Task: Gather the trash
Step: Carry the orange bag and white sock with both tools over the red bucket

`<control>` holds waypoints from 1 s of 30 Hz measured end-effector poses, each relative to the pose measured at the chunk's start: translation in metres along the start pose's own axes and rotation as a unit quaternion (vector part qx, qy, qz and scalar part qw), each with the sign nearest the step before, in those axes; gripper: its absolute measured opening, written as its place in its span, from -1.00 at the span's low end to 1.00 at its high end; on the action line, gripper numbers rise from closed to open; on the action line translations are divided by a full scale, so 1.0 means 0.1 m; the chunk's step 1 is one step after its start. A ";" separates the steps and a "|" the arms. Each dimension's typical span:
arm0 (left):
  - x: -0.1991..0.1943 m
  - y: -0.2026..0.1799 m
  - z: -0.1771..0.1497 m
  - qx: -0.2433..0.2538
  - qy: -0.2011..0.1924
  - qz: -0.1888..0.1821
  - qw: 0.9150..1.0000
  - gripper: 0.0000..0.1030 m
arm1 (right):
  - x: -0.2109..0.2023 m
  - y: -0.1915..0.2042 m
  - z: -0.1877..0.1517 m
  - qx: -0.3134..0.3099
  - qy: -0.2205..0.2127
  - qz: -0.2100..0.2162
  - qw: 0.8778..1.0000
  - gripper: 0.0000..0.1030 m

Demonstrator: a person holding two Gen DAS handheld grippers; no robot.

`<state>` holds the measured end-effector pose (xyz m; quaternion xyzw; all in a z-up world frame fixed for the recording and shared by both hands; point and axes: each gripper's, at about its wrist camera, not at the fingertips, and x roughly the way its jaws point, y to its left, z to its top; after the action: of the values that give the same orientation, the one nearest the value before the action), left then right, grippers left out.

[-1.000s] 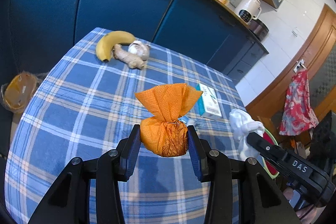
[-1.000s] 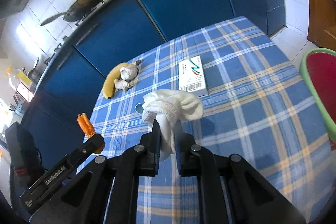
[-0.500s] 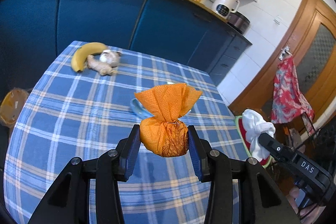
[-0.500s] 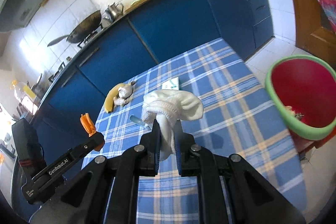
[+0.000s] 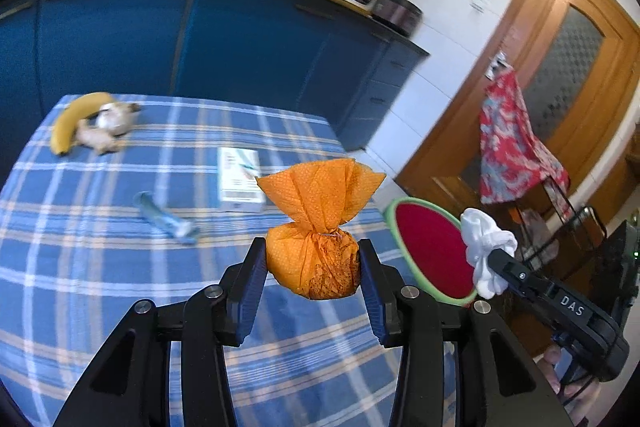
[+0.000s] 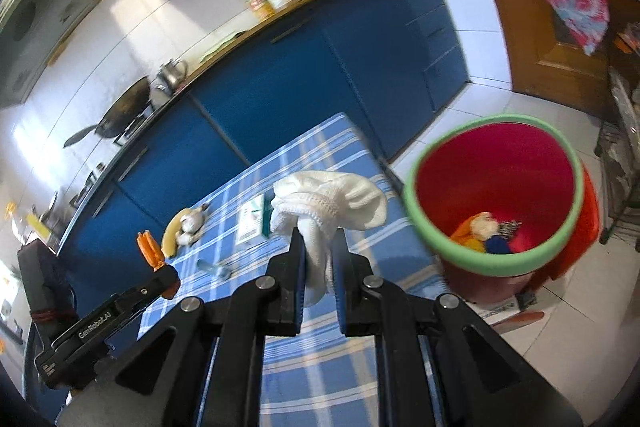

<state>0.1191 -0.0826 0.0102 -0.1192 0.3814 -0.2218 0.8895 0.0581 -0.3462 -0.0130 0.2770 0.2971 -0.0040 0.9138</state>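
Now, your left gripper [image 5: 313, 269]: clamped on orange bundle [image 5: 316, 247].
Right gripper [image 6: 319, 269]: pinching white rag [image 6: 328, 203].
Risk: release short of the bin [image 6: 492, 271], and trash lands on floor.

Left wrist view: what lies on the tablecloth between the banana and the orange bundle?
A small blue tube and a white box lie there, seen in the left wrist view.

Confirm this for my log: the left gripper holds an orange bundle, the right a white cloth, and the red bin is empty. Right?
Not quite: the red bin is not empty. The right wrist view shows scraps at its bottom. The left gripper and orange bundle, right gripper and white cloth, are right.
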 end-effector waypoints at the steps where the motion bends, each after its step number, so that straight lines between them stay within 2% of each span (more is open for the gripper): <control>1: 0.06 -0.08 0.00 0.007 0.004 -0.005 1.000 -0.11 | -0.01 -0.05 0.01 0.003 0.000 -0.002 1.000 -0.71; 14: 0.77 -0.81 -0.01 0.075 0.059 -0.030 0.995 -0.09 | 0.07 -0.91 0.15 0.070 -0.001 -0.048 0.996 -0.70; 30: 1.71 -1.62 -0.14 0.152 0.124 -0.046 0.980 -0.06 | 0.32 -1.64 0.16 0.113 0.017 -0.088 0.989 -0.63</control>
<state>0.1645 -0.3081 -0.0444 0.0282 0.4444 -0.3308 0.8320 0.0645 -0.4879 -0.1024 0.3516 0.3338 -0.1133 0.8673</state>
